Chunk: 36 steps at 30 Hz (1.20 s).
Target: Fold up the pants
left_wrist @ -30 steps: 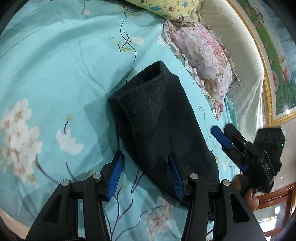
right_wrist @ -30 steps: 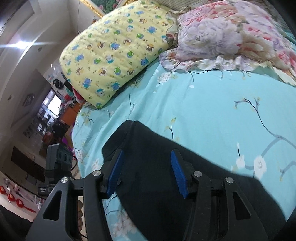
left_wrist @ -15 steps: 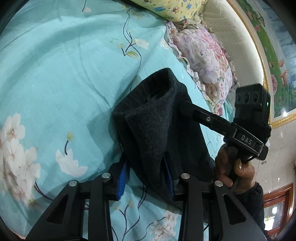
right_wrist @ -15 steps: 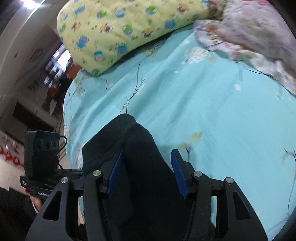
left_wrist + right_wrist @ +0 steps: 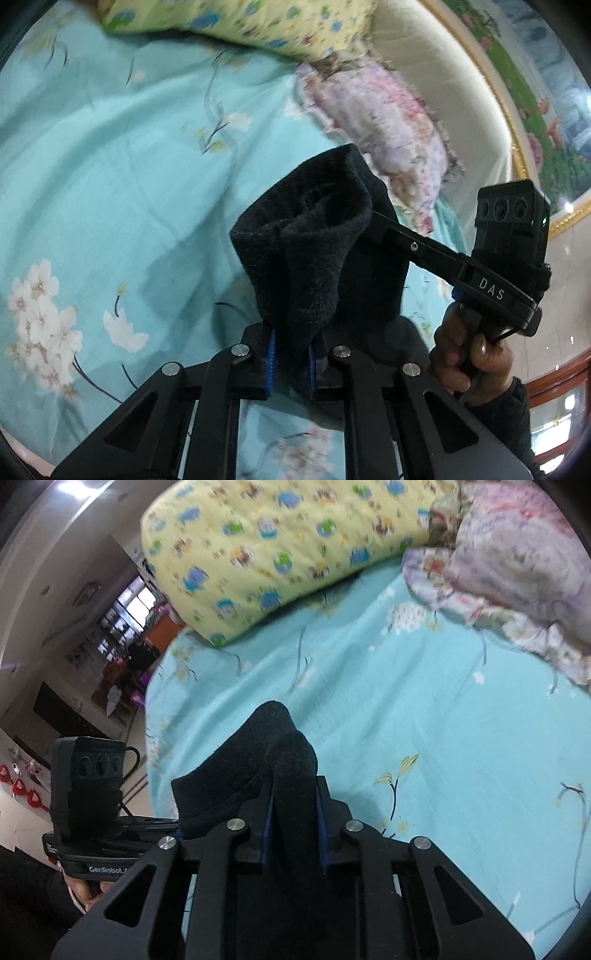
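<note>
- Our left tongs (image 5: 290,360) have just been closing and now clench a bunched fold of the pants (image 5: 317,258). The right tongs (image 5: 293,823) have closed likewise, pinching the same dark cloth.
- The pants run straight ahead from both tongs – near end raised off the bed (image 5: 110,166), far end draped toward the pillows (image 5: 277,546).
- Both hands sit at that near end, side by side, neither nearer – so we judge the next fold goes forward along the length.
</note>
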### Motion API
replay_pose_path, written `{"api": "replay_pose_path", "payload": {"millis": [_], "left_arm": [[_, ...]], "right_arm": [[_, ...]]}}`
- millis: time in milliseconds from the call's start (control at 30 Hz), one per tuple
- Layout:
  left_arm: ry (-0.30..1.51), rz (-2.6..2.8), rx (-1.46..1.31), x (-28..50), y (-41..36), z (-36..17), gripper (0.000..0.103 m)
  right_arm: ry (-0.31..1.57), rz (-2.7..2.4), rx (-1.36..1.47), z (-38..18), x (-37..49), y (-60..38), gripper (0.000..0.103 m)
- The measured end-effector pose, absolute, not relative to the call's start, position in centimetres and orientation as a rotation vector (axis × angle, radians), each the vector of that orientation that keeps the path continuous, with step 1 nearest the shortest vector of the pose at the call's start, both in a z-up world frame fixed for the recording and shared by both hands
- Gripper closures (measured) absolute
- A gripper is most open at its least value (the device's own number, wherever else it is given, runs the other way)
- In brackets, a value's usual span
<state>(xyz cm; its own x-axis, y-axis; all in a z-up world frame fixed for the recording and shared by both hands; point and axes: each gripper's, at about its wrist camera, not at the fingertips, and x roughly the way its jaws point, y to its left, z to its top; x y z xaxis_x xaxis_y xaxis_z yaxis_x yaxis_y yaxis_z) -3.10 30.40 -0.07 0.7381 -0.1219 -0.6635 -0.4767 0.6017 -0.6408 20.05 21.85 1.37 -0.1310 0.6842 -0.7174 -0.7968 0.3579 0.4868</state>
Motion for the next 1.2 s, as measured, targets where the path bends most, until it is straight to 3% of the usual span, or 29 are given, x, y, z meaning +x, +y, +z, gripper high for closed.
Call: {"api": "replay_pose_path", "payload": {"millis": [500,1200], "left_arm": [[0.635,0.006,-0.744,-1.4,21.3,9.5,0.092],[0.736,-0.173,-0.555,2.6,7.8,10.4,0.092]], "right_arm": [[0.943,1.24,0.12,9.7,18.7,10.2,0.083],[0.828,1.061,0.335,9.3,15.4,-6.3,0.082]]}}
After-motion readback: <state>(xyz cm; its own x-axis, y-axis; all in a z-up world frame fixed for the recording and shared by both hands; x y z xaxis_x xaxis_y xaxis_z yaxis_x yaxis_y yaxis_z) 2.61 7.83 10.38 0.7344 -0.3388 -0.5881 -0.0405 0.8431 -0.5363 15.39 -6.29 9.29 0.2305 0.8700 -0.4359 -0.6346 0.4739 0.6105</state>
